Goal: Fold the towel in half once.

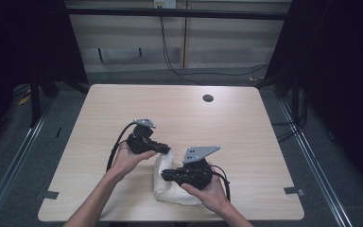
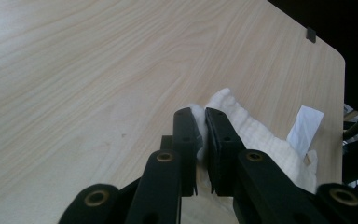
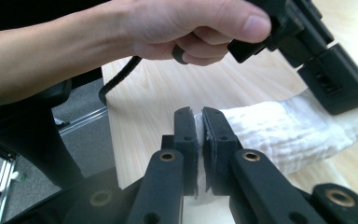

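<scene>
Both forearms enter from the bottom edge, converging mid-table. Left hand [image 1: 131, 158] wraps the left gripper [image 1: 163, 149], pointed right; jaws nearly closed, pinching the cloth [image 2: 261, 135]. Right hand [image 1: 208, 189] cups the right gripper [image 1: 166, 175] from below, pointed left; jaws likewise clamped on cloth. Grippers sit close, tips near each other.

Counter [image 1: 123, 109]: pale wood, round cable hole [image 1: 208, 98] near far edge.
Floor [image 1: 9, 156]: grey carpet.
Back wall [image 1: 227, 42]: light panels, black cables [image 1: 170, 52] hanging.
Sides: dark curtains [image 1: 340, 71].
</scene>
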Action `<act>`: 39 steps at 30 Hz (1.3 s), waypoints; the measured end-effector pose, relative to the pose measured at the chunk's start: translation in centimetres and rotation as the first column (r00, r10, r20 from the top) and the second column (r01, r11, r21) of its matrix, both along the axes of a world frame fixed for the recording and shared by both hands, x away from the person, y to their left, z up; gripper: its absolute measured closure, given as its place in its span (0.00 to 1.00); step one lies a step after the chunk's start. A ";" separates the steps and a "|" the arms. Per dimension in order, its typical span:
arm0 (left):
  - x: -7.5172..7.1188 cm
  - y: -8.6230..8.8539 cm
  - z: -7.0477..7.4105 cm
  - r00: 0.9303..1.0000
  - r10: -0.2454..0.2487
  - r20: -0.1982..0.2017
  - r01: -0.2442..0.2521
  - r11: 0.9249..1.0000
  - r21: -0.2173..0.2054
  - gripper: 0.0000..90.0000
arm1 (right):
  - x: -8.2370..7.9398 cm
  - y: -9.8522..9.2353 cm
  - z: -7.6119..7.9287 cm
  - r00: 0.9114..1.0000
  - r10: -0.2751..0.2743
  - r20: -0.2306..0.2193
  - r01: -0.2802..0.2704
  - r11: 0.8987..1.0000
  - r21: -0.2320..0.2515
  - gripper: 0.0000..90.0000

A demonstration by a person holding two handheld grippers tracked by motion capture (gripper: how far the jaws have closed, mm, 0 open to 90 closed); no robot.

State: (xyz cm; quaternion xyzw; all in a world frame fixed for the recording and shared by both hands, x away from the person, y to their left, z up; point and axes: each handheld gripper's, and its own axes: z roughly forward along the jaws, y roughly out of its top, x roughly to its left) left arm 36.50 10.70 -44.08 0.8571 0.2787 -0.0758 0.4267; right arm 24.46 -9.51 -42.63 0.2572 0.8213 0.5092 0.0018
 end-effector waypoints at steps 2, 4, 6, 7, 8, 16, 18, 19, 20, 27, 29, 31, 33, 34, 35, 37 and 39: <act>-0.1 -0.5 -0.4 1.000 -0.004 -0.005 0.004 1.000 0.007 0.93 | -0.2 -0.4 -0.4 1.000 -0.009 -0.005 0.009 1.000 -0.005 0.95; -0.1 -0.9 -0.5 1.000 -0.008 -0.012 0.008 1.000 -0.001 0.93 | -0.3 -0.7 -0.5 1.000 -0.013 0.000 0.013 1.000 -0.019 0.95; -0.2 -1.2 -0.5 1.000 -0.005 -0.008 0.005 1.000 -0.009 0.93 | -0.4 -1.1 -0.4 1.000 -0.017 -0.002 0.017 0.999 -0.028 0.95; -0.2 -1.3 -0.5 1.000 -0.004 -0.007 0.003 1.000 -0.021 0.93 | -0.4 -1.2 -0.4 1.000 -0.020 0.001 0.020 0.999 -0.032 0.95; -0.3 -1.4 -0.4 1.000 -0.004 -0.007 0.004 1.000 -0.018 0.93 | -0.5 -1.4 -0.4 1.000 -0.022 0.002 0.022 0.999 -0.030 0.95; -0.4 -2.9 -2.2 0.999 -0.027 -0.031 0.026 1.000 -0.014 0.93 | -1.1 -2.5 -1.9 0.998 -0.053 -0.020 0.051 0.997 -0.054 0.94; -0.5 -3.4 -2.5 0.999 -0.031 -0.019 0.031 0.999 -0.010 0.92 | -1.2 -2.9 -2.2 0.998 -0.053 -0.027 0.052 0.997 -0.054 0.94; -0.6 -3.6 -2.6 0.999 -0.035 -0.024 0.034 0.999 -0.022 0.92 | -1.2 -3.1 -2.4 0.998 -0.059 -0.029 0.058 0.997 -0.048 0.94; -0.7 -3.8 -2.7 0.999 -0.038 -0.033 0.037 0.999 -0.040 0.92 | -1.2 -3.2 -2.5 0.998 -0.060 -0.033 0.059 0.997 -0.043 0.94; -1.1 -5.1 -3.6 0.998 -0.059 -0.035 0.059 0.998 -0.016 0.91 | -1.6 -3.8 -3.5 0.997 -0.063 -0.045 0.059 0.994 -0.088 0.94; -1.0 -5.3 -3.8 0.997 -0.058 -0.040 0.058 0.998 -0.004 0.91 | -1.8 -4.0 -3.9 0.996 -0.071 -0.054 0.064 0.992 -0.108 0.94; -0.8 -5.4 -4.0 0.997 -0.058 -0.044 0.058 0.998 0.001 0.91 | -2.0 -4.3 -4.3 0.996 -0.073 -0.053 0.066 0.989 -0.130 0.93; -0.7 -5.6 -4.2 0.997 -0.051 -0.057 0.050 0.999 -0.017 0.90 | -2.1 -4.7 -4.5 0.995 -0.079 -0.055 0.071 0.988 -0.136 0.93; -0.7 -5.7 -4.2 0.997 -0.048 -0.060 0.047 0.999 -0.015 0.90 | -2.2 -4.8 -4.5 0.995 -0.082 -0.055 0.074 0.988 -0.137 0.92; -0.6 -5.8 -4.3 0.997 -0.046 -0.062 0.046 0.999 -0.015 0.89 | -2.2 -5.0 -4.6 0.995 -0.088 -0.054 0.080 0.987 -0.140 0.92; -0.7 -6.0 -4.5 0.997 -0.041 -0.068 0.040 0.999 -0.020 0.88 | -2.3 -5.3 -4.7 0.994 -0.096 -0.060 0.087 0.986 -0.145 0.92; -0.7 -6.2 -4.6 0.996 -0.041 -0.073 0.040 0.999 -0.024 0.88 | -2.4 -5.5 -4.8 0.992 -0.107 -0.067 0.096 0.985 -0.140 0.90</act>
